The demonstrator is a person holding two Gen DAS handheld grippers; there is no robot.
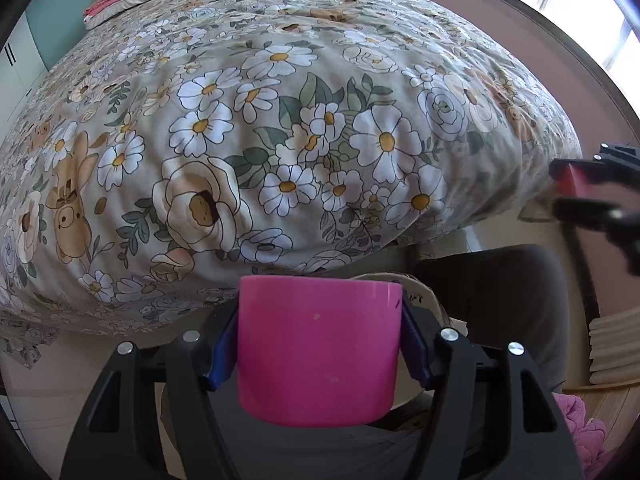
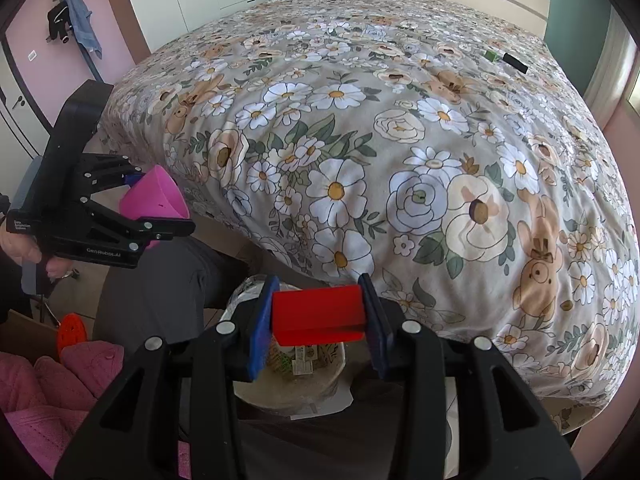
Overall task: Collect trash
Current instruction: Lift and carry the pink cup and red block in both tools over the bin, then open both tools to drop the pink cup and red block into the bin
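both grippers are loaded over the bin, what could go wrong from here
1. The red block hangs over the trash bin's near rim, so it may bounce out when the right gripper lets go.
2. The pink cup in the left gripper hides the bin, so its drop may miss.
3. A green piece and black piece far across the bed could be overlooked.

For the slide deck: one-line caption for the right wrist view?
Right tool grips a red block above the bin; left tool holds a pink cup beside the bed.

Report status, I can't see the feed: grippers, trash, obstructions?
Left gripper shut on pink cup. Right gripper shut on red block, above trash bin. Nothing blocking the bin.
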